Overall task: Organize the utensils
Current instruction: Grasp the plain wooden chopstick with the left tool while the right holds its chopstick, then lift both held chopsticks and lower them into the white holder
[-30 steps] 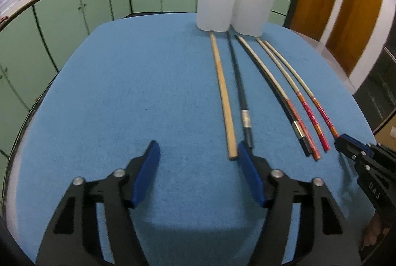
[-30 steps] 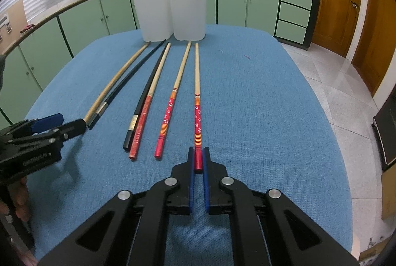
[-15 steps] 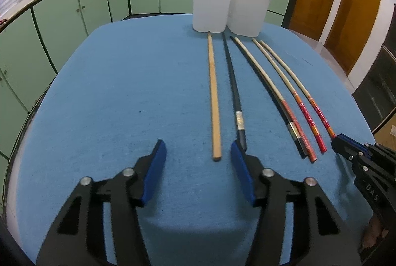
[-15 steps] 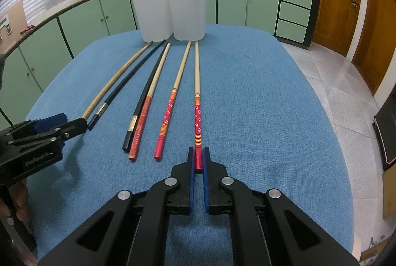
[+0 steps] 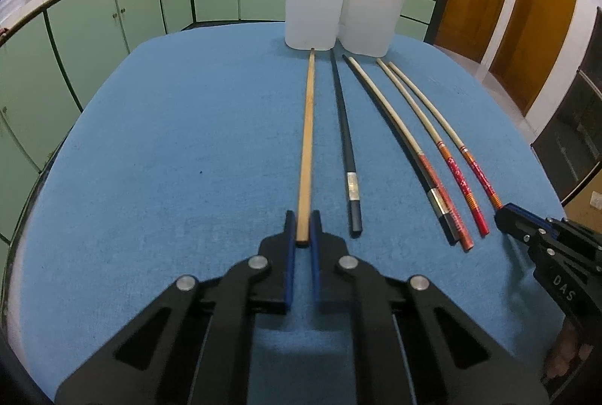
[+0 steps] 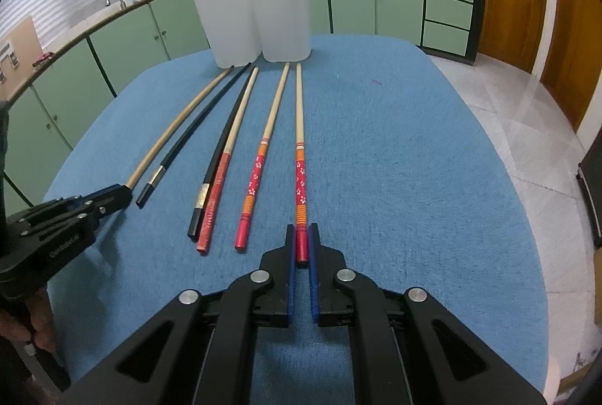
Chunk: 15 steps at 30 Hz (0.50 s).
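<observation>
6 chopsticks lie in a fan on the blue cloth tabletop (image 5: 169, 141), tips toward the white 2-compartment plastic holder (image 5: 338, 13), so each butt end faces a hand and can be pinched without crossing. Left hand-held gripper (image 5: 301, 228) is clamped narrow on the butt of the plain light-wood chopstick (image 5: 306, 141), the outermost on its side. Right hand-held gripper (image 6: 301, 243) is pinched on the red end of the red floral-banded bamboo chopstick (image 6: 300, 141). Both sticks rest flat on the cloth, not yet lifted. Holder already has 2 sticks standing in it.
</observation>
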Each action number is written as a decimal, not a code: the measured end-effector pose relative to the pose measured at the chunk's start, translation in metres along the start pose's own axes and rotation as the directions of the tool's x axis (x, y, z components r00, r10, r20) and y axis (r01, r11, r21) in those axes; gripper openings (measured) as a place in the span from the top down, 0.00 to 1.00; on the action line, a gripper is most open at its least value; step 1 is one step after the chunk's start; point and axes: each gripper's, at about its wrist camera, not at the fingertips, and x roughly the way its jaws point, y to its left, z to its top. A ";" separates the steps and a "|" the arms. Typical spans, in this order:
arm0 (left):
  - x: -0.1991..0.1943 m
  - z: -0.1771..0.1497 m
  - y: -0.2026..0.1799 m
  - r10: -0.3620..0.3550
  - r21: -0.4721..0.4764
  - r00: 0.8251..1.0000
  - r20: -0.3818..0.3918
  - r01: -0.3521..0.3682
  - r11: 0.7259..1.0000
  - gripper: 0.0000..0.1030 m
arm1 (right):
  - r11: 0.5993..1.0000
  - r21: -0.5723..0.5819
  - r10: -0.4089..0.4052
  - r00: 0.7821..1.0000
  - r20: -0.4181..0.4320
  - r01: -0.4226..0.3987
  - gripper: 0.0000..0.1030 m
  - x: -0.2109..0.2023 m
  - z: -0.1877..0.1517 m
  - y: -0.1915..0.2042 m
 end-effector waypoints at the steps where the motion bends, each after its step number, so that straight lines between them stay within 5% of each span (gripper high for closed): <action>1: -0.002 0.001 0.001 -0.007 -0.008 1.000 0.006 0.007 1.000 0.94 | 1.000 0.003 0.002 1.000 0.001 -0.002 0.94 -0.001 0.001 0.000; 15: -0.088 0.046 0.011 0.004 0.024 0.979 0.205 -0.009 1.000 0.94 | 0.998 -0.047 -0.045 0.990 0.134 0.051 0.94 -0.067 0.041 -0.005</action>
